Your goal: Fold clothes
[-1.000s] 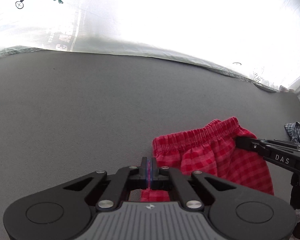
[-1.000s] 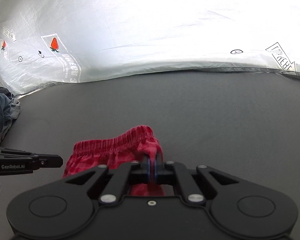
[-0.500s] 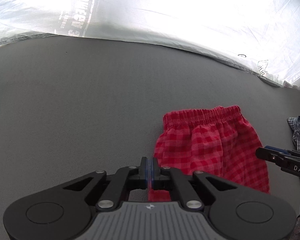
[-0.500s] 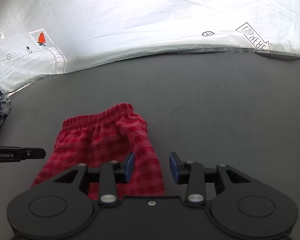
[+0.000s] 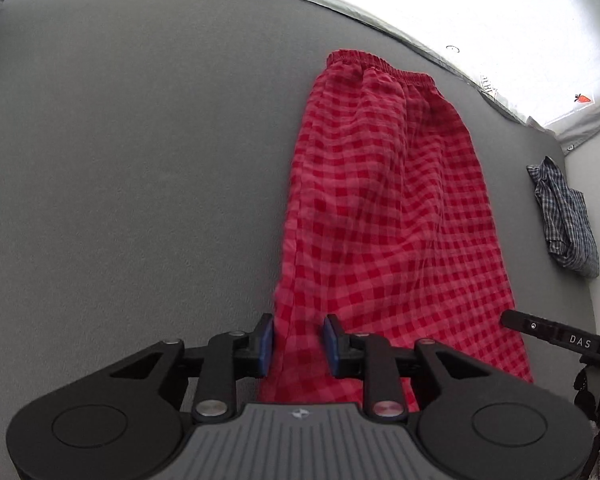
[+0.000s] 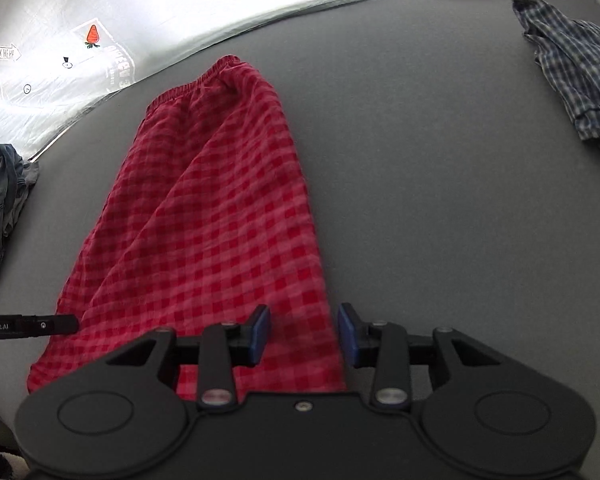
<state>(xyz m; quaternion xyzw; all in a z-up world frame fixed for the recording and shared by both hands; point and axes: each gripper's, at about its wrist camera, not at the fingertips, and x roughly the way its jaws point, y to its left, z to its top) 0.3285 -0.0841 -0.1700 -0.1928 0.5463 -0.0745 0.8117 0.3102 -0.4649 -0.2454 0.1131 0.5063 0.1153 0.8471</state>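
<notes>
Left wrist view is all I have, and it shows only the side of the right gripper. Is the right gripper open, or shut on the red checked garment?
Observer: Open. In the right wrist view the right gripper has its jaws apart, straddling the near right edge of the red checked garment.
Operator: Is there anything off to the garment's left that I can't make out?
Observer: Yes. A crumpled denim garment lies at the left edge of the grey surface, apart from the red one.
</notes>
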